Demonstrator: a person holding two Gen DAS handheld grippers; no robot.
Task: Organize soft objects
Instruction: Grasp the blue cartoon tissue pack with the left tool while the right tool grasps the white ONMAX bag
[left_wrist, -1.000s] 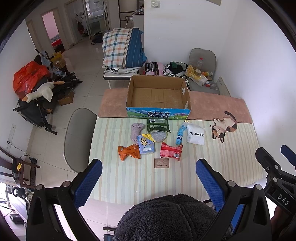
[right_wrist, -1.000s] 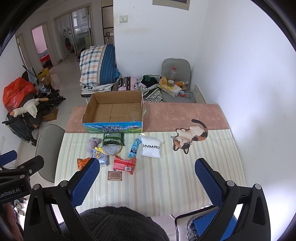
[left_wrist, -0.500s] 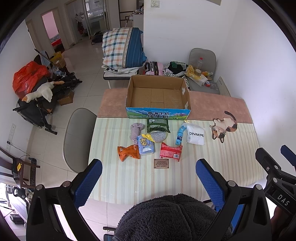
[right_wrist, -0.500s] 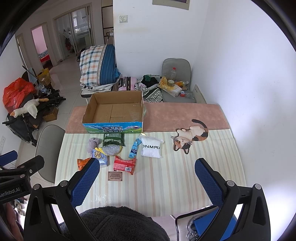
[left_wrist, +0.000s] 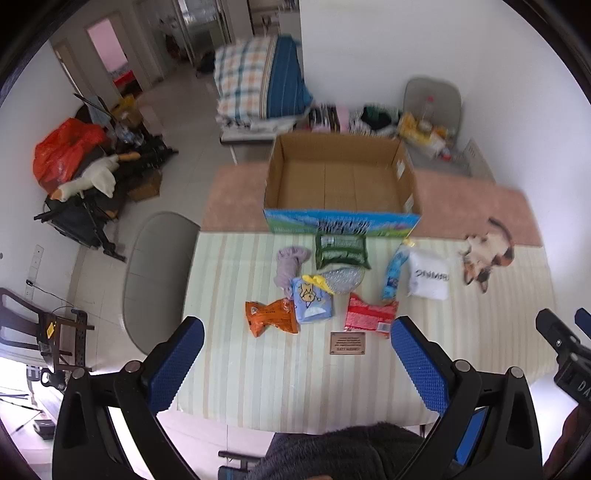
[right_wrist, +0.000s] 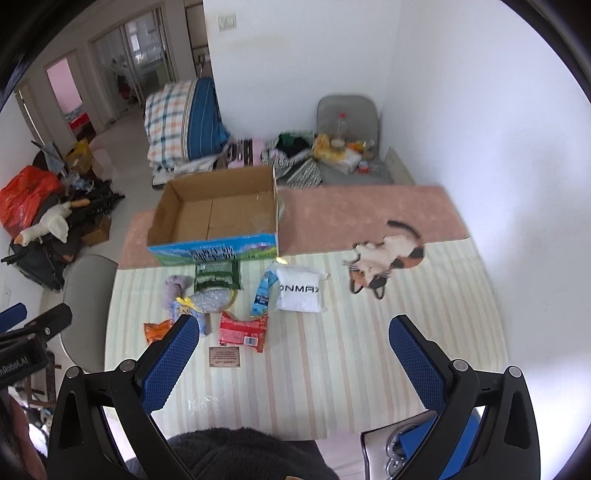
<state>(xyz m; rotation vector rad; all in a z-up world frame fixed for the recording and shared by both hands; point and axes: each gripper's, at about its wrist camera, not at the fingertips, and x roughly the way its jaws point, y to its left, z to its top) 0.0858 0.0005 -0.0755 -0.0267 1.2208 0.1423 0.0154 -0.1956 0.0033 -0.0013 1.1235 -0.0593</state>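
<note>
An open cardboard box (left_wrist: 340, 177) (right_wrist: 218, 214) stands empty at the far side of the striped table (left_wrist: 258, 369). In front of it lie several soft packets: a green pack (left_wrist: 341, 251), a grey cloth (left_wrist: 290, 264), a blue pouch (left_wrist: 312, 301), an orange bag (left_wrist: 271, 317), a red pack (left_wrist: 369, 314) (right_wrist: 242, 328), a light blue tube (left_wrist: 393, 273) and a white bag (left_wrist: 428, 273) (right_wrist: 299, 290). My left gripper (left_wrist: 295, 363) is open and empty, high above the near edge. My right gripper (right_wrist: 295, 362) is open and empty too.
A small brown card (left_wrist: 347, 343) lies near the red pack. A cat-shaped mat (left_wrist: 485, 254) lies at the right, on the pink runner's (left_wrist: 461, 199) edge. A grey chair (left_wrist: 155, 273) stands left of the table. A white wall is on the right.
Both grippers have moved slightly forward and lower toward the table, so the packets look a little larger. Nothing on the table has moved.
</note>
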